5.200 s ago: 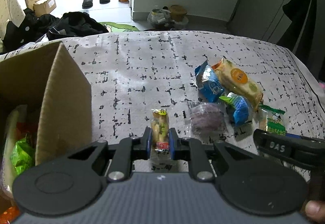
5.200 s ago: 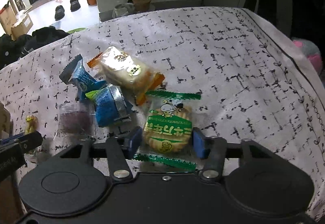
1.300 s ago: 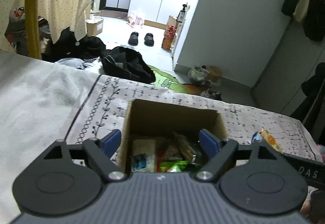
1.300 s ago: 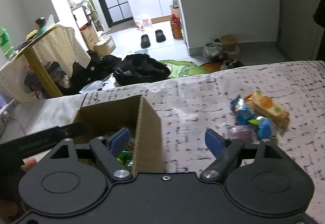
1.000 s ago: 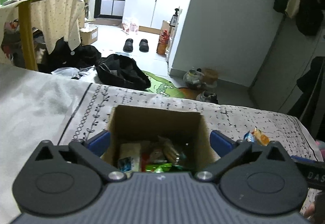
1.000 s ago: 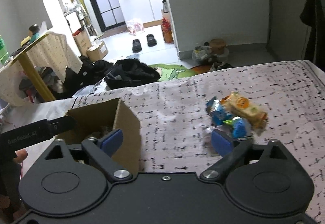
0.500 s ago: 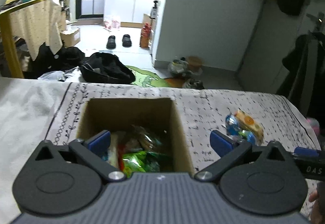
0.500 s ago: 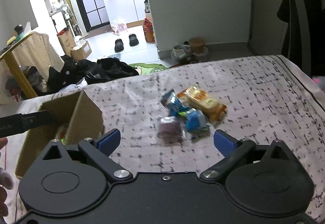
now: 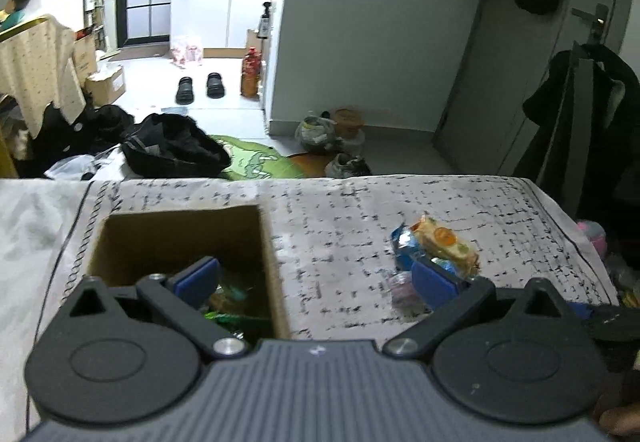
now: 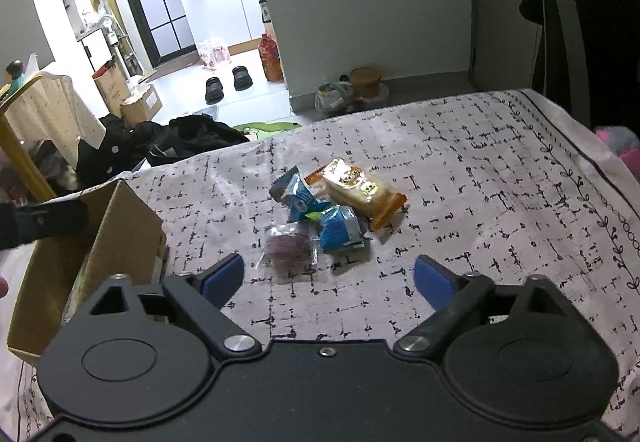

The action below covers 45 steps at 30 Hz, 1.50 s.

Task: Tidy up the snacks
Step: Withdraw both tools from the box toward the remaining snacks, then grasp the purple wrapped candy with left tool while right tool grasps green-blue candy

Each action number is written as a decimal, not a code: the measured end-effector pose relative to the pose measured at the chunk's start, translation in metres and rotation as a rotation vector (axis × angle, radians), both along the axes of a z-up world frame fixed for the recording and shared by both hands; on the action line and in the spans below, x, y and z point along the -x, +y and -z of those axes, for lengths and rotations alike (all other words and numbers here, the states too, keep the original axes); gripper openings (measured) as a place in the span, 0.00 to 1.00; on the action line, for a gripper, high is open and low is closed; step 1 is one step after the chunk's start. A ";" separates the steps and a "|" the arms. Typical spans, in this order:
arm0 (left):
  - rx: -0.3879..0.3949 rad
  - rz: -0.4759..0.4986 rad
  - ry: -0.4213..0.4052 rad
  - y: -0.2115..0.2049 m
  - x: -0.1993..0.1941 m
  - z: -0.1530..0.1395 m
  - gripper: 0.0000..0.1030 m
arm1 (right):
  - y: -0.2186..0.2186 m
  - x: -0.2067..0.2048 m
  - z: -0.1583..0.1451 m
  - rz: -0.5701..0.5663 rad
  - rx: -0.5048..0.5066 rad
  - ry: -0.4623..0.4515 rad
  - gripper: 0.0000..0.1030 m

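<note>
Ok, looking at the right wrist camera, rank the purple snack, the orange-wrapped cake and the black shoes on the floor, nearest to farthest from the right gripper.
1. Purple snack, just ahead of the right gripper, whose empty jaws are closing.
2. Orange-wrapped cake, farther back, slightly right.
3. Black shoes, on the floor beyond the table.

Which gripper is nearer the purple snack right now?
Right. The right gripper hangs just short of the purple snack, jaws closing on nothing. The left gripper is off beside it, one finger over the box.

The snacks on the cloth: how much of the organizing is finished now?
Done: several packets lie in the cardboard box. In hand: nothing; the left claw is open, the right claw is closing on nothing. Left: four snacks remain on the patterned cloth.
</note>
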<state>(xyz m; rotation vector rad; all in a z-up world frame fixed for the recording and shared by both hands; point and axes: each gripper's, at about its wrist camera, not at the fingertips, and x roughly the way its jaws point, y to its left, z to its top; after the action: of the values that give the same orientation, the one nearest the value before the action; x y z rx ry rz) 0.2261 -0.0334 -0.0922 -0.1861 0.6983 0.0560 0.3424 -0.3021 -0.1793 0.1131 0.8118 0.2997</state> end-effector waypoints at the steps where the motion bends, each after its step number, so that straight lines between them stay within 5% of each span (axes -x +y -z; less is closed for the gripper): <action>1: 0.010 0.012 -0.002 -0.003 -0.003 0.000 0.99 | -0.002 -0.002 0.002 0.001 -0.010 0.009 0.79; 11: 0.059 0.062 0.023 -0.025 -0.035 0.011 0.96 | -0.013 -0.024 0.009 -0.004 -0.045 0.032 0.60; 27: 0.121 0.017 0.167 -0.038 -0.078 0.059 0.67 | -0.008 -0.064 0.041 -0.044 -0.083 0.081 0.57; 38: 0.132 -0.008 0.220 -0.043 -0.095 0.078 0.62 | 0.016 -0.086 0.063 -0.112 -0.070 0.128 0.57; 40: 0.134 -0.008 0.228 -0.044 -0.097 0.080 0.62 | 0.018 -0.089 0.066 -0.123 -0.063 0.146 0.52; 42: 0.133 -0.007 0.236 -0.045 -0.099 0.082 0.62 | 0.018 -0.091 0.067 -0.119 -0.053 0.148 0.36; 45: 0.132 -0.002 0.242 -0.047 -0.101 0.085 0.62 | 0.011 -0.091 0.067 -0.118 -0.071 0.166 0.34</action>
<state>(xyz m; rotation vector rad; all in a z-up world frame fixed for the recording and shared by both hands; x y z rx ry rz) 0.3275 -0.0802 -0.1767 -0.3096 0.9446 0.0344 0.4338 -0.2908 -0.2461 0.1582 0.9742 0.4345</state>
